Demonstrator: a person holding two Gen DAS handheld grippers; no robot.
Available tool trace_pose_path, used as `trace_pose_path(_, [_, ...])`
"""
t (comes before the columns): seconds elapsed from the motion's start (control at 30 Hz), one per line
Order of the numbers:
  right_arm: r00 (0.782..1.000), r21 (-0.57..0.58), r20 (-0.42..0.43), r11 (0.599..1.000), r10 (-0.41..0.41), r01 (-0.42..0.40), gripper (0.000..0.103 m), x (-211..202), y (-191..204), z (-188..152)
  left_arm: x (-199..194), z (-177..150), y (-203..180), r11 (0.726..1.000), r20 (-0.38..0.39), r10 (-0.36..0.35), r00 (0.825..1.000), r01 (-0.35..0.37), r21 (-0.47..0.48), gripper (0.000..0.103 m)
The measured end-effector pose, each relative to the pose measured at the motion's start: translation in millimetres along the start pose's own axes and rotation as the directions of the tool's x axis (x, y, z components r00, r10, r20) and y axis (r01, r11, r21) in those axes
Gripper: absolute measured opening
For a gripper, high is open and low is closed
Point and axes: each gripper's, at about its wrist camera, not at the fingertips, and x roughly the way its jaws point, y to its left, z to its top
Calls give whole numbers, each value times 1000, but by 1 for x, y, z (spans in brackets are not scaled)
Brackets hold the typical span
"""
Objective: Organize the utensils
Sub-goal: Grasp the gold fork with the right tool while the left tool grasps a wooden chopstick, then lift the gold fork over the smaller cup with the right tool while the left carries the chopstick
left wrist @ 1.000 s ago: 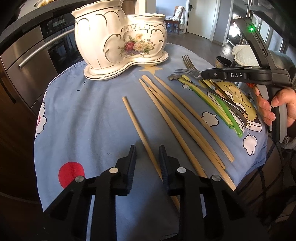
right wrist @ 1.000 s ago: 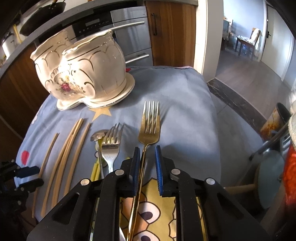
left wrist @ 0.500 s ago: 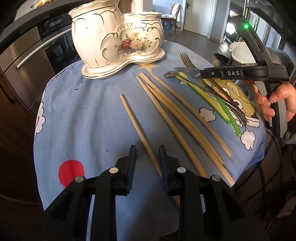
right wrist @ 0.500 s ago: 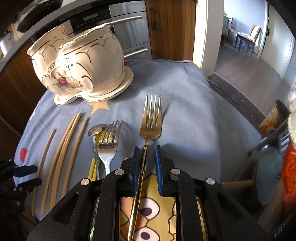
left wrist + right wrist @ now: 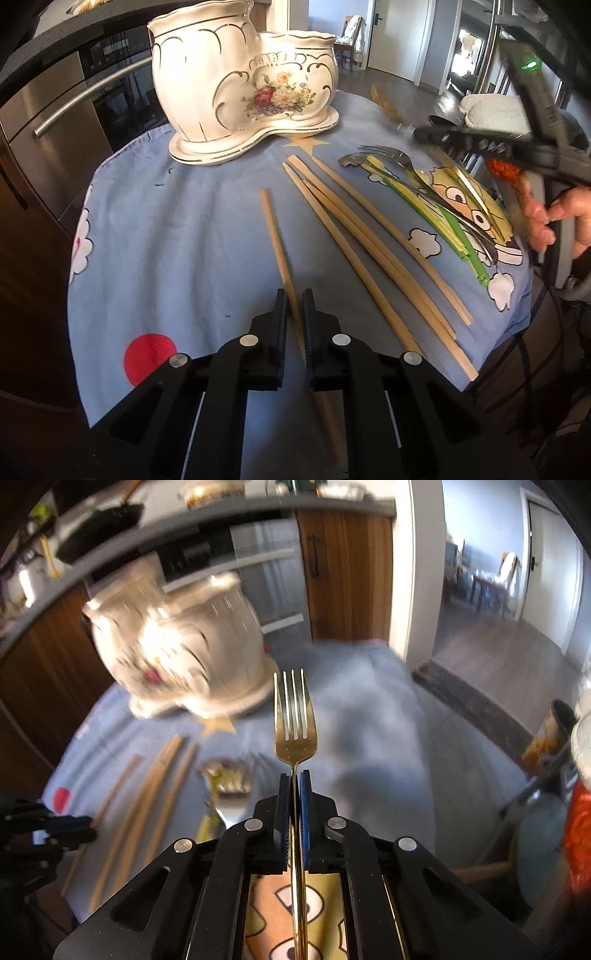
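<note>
Now gold fork [image 5: 294, 716] clamped in right tool [image 5: 294, 779], tines forward

On the cloth [image 5: 192, 236], the big pot holder [image 5: 243, 85] stands at the back, one chopstick [image 5: 277, 240] lies in front of it, more chopsticks [image 5: 369, 240] lie to its right, and the forks and spoon [image 5: 417, 184] lie farthest right.

You can read no text anywhere here. The white lettering on the right gripper [image 5: 491, 146] is smeared by motion blur, and the raised scroll panel on the ceramic holder [image 5: 258, 62] carries no letters you could make out.
</note>
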Motion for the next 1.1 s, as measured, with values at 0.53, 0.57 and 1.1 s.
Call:
trace_pose_path(0.53, [944, -90, 330, 996, 23, 7, 6, -74, 23, 18, -36, 8, 18, 999, 224, -34, 974, 40, -19, 5])
trace_pose_path(0.57, [940, -88, 340, 996, 28, 2, 6, -77, 25, 18, -39, 10, 20, 999, 246, -42, 968, 49, -23, 5])
trace_pose_path(1.1, [860, -66, 496, 993, 120, -101, 6, -94, 38, 76, -96, 69, 42, 999, 561, -14, 828, 39, -33, 5])
